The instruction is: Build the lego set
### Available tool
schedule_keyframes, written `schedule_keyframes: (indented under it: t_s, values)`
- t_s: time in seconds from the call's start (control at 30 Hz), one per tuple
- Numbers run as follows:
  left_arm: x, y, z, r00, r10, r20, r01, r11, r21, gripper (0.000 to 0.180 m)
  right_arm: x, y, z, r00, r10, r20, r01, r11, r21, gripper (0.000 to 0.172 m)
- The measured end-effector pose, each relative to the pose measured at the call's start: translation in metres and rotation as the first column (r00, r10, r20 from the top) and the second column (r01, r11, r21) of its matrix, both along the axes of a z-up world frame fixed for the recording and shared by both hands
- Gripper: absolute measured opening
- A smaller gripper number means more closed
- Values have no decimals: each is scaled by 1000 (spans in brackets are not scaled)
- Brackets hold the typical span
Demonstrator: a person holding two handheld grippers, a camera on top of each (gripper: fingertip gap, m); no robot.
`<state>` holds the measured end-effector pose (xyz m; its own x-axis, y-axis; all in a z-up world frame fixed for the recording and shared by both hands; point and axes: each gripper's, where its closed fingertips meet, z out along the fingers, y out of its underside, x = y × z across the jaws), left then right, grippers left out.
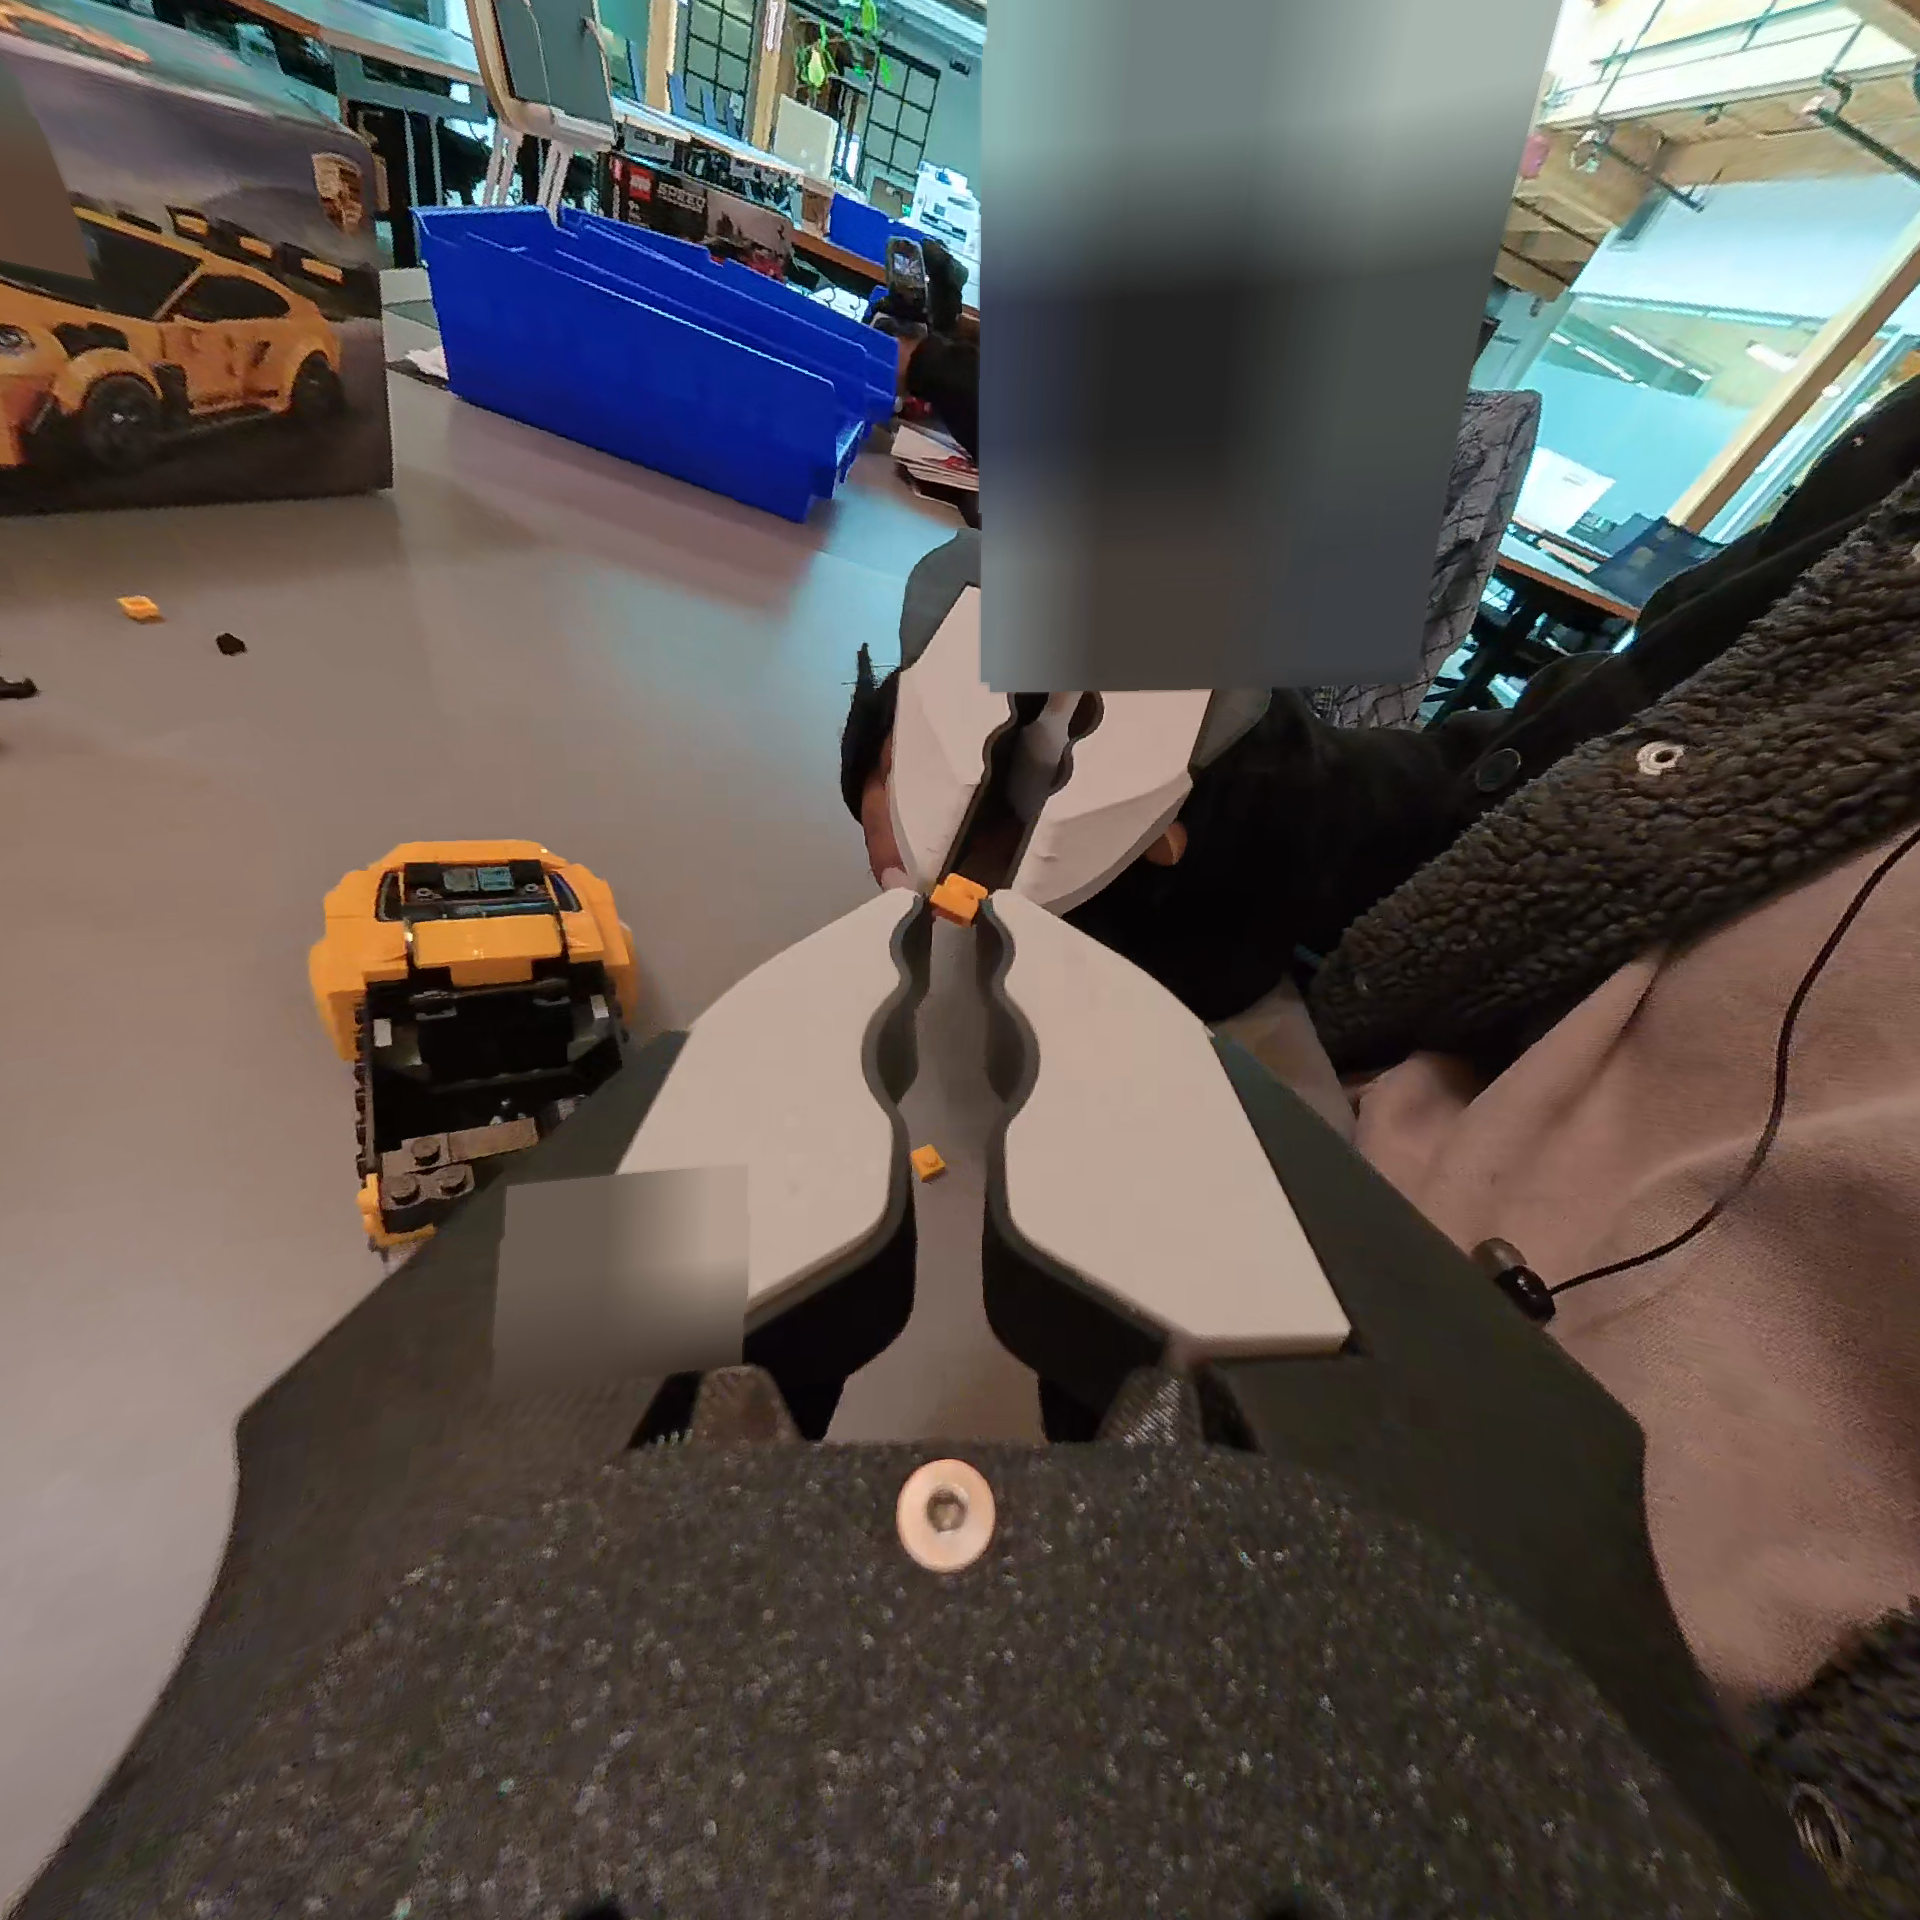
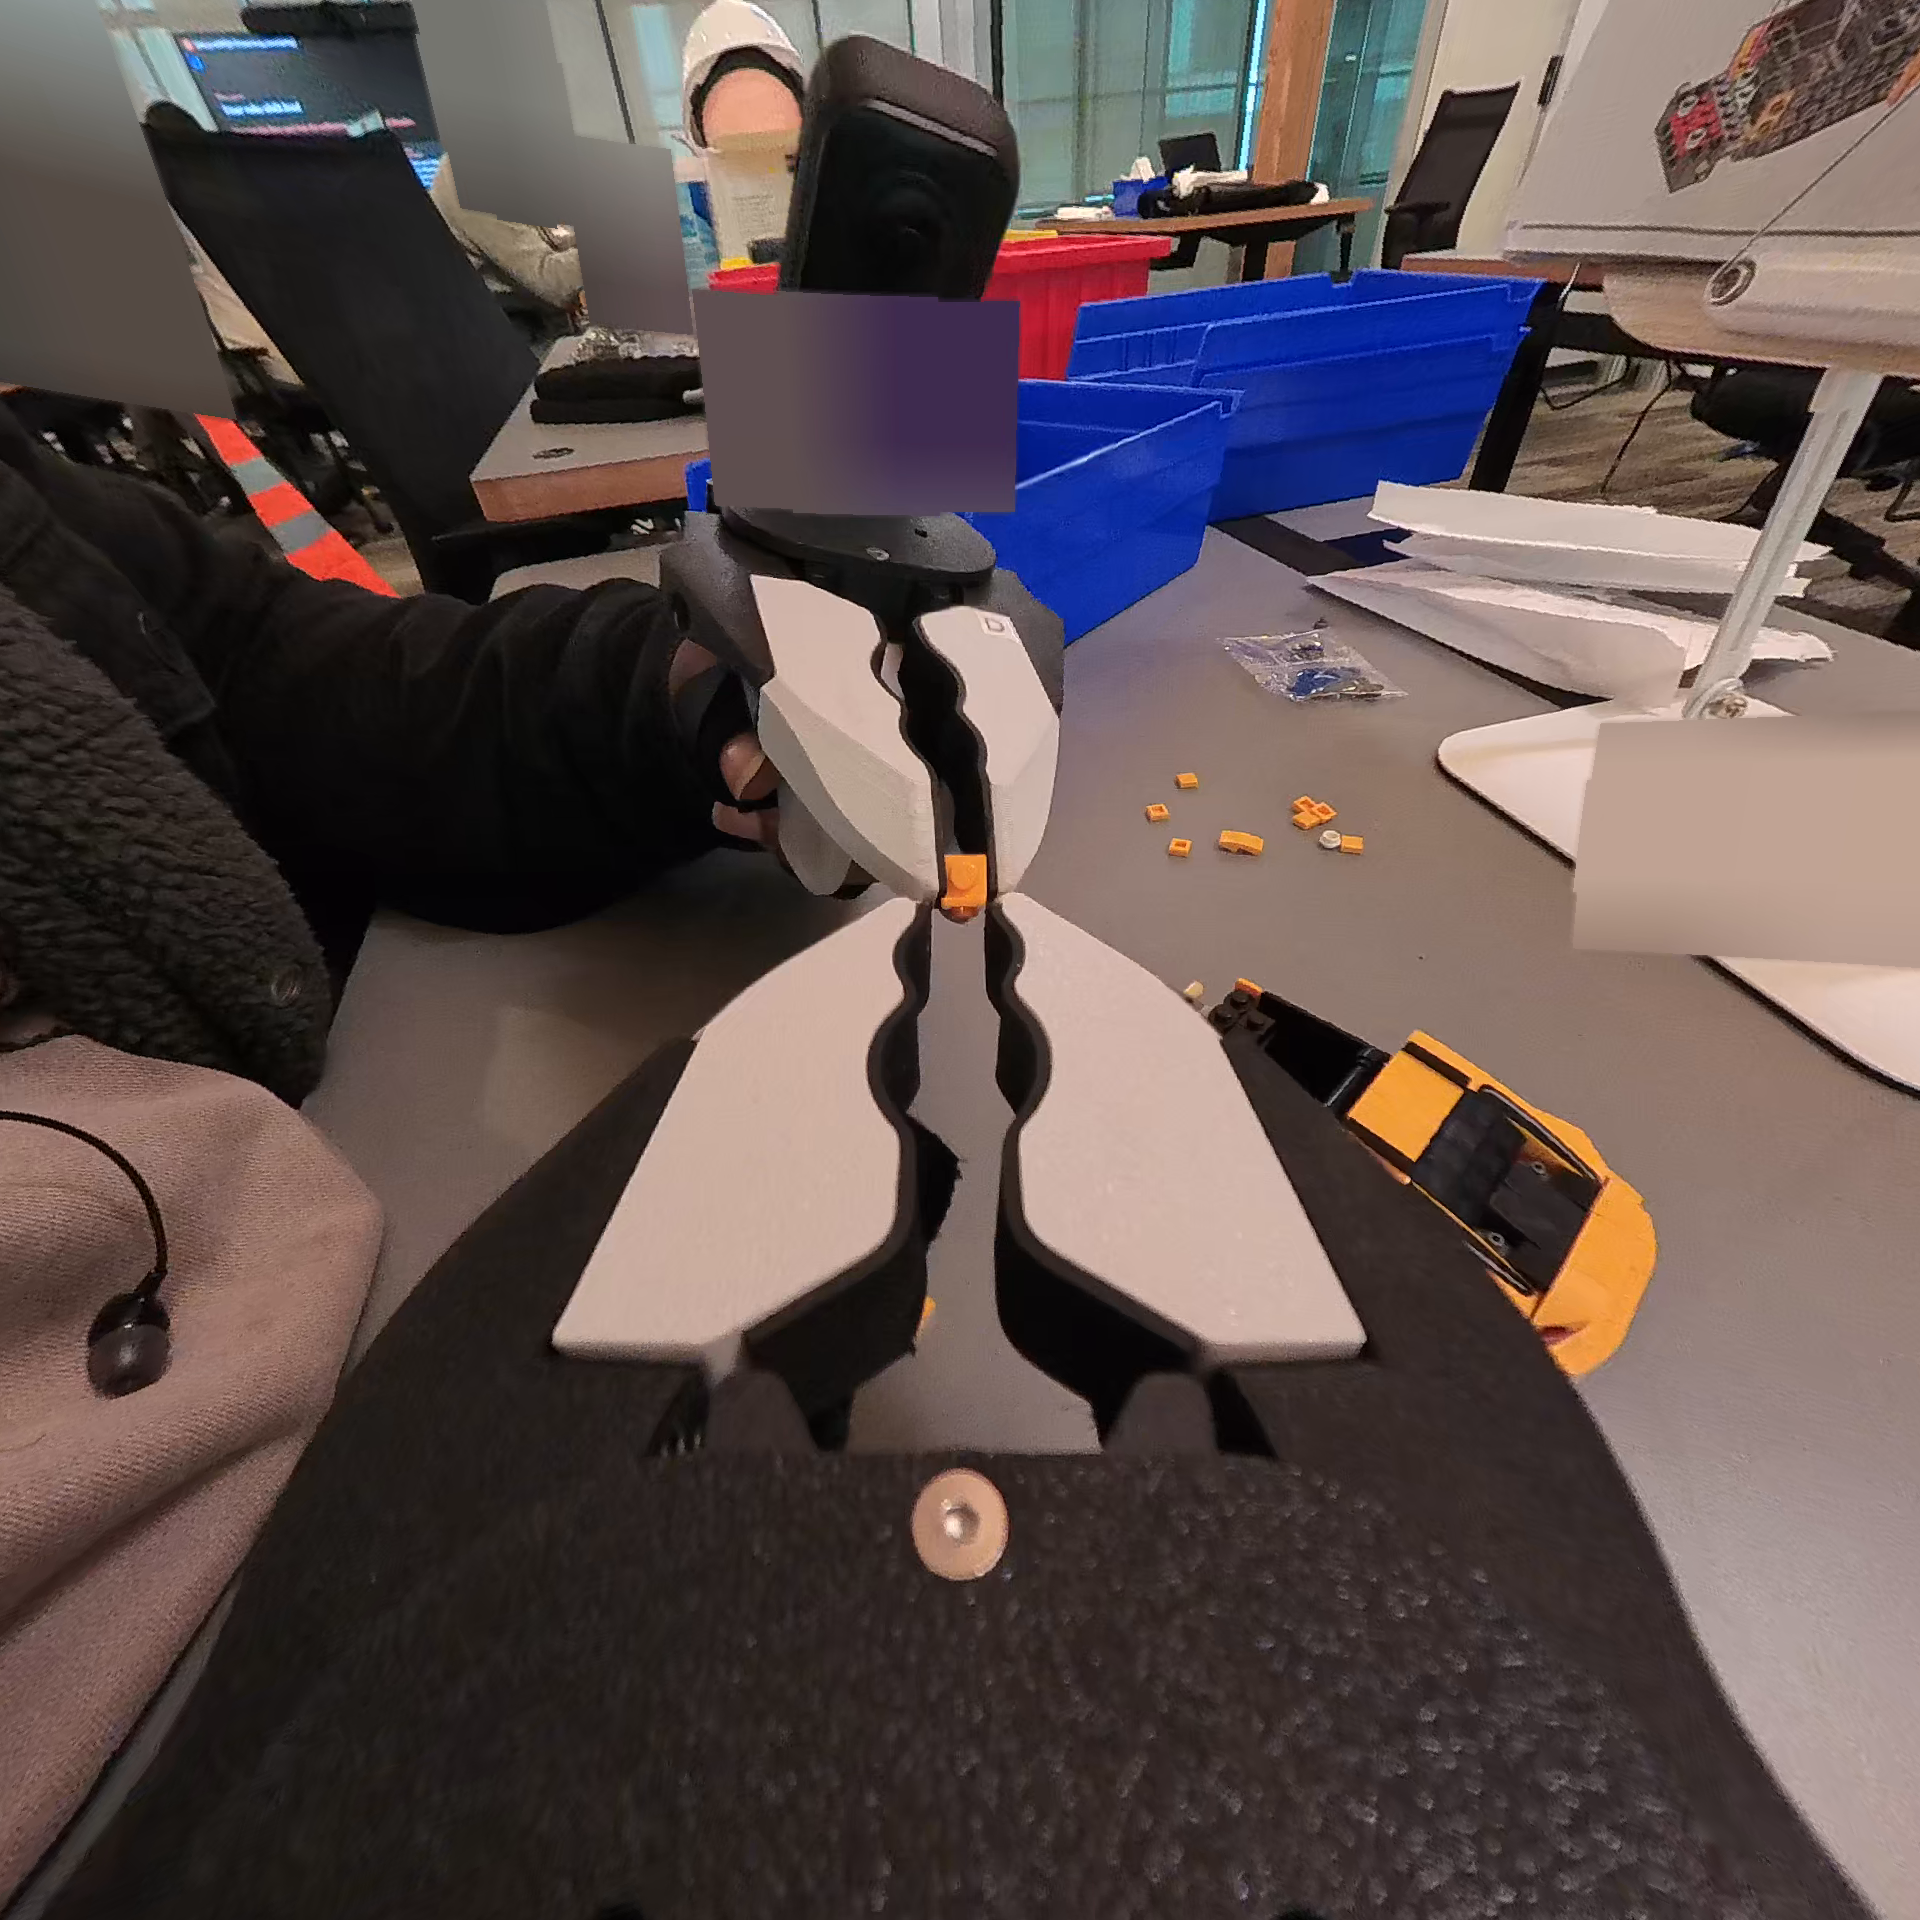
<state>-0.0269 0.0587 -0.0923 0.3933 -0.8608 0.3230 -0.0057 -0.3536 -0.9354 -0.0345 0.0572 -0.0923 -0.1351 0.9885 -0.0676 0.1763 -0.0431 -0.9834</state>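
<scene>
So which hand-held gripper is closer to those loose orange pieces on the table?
Probably the left. The left hand-held gripper stands alongside the orange pieces, to their left in the right wrist view; the right hand-held gripper stops short of them.

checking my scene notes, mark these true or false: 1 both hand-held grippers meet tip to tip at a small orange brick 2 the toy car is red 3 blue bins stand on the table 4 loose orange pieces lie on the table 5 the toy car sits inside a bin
1. True: left hand-held gripper and right hand-held gripper meet at the small orange brick.
2. False: the toy car is yellow-orange and black.
3. True: blue bins.
4. True: loose orange pieces.
5. False: it sits on the grey table.
</scene>
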Motion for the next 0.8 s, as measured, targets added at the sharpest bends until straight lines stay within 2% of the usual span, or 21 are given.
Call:
schedule_keyframes:
  t_s: [0.8]
  values:
    - [8,-14,-10,984,-144,107,161,972,-171,8,6,-14,-9,995,94,26,-95,994,48,9]
